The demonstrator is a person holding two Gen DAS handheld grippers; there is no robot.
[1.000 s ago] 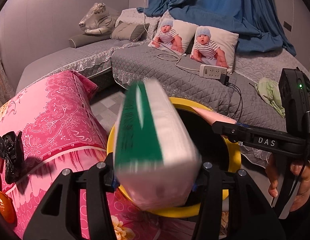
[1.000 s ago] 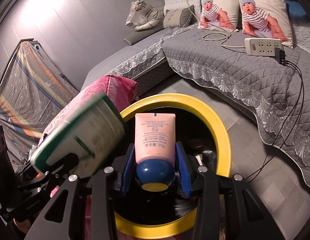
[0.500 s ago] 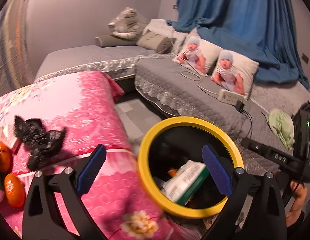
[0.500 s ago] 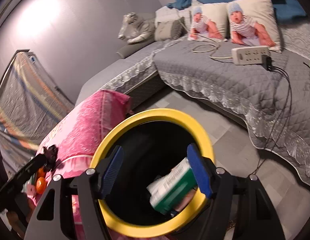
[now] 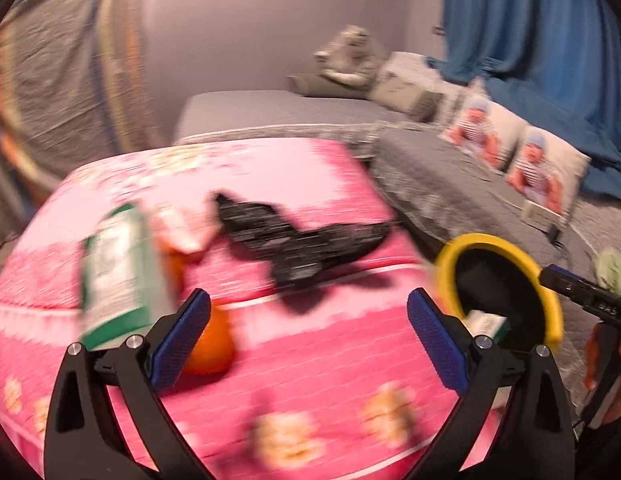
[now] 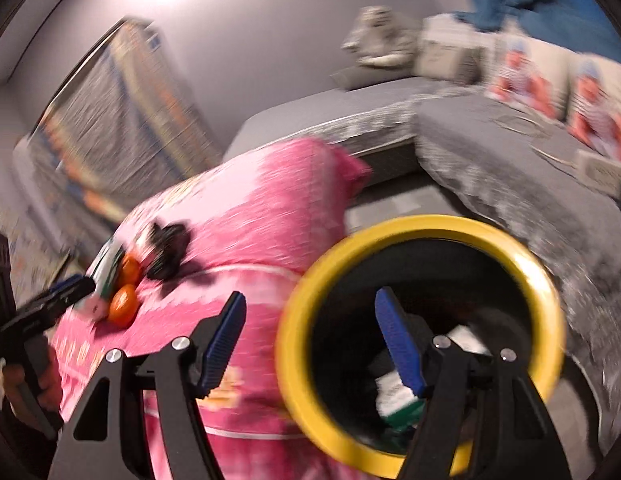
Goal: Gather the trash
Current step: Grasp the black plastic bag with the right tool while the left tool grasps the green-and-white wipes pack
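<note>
Left gripper: jaws spread wide, nothing between. Right gripper: jaws apart, empty, over yellow-rimmed bin. Green-white pack: on pink cloth, left of bin, upper-left of left jaws, long axis roughly upright; left gripper judged nearer.

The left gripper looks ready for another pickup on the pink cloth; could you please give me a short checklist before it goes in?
1. Left gripper empty: ok, its jaws have just been opening and nothing is between them.
2. Right gripper empty: ok, jaws apart over the yellow-rimmed bin.
3. Earlier trash landed: ok, a green-and-white pack lies inside the bin.
4. Next target in view: ok, a green-and-white box sits on the pink cloth.
5. Neighbours clear of the target: not ok, an orange fruit and a black hair clip lie close by.
6. Exact target edges: cannot tell, the picture is blurred.
</note>
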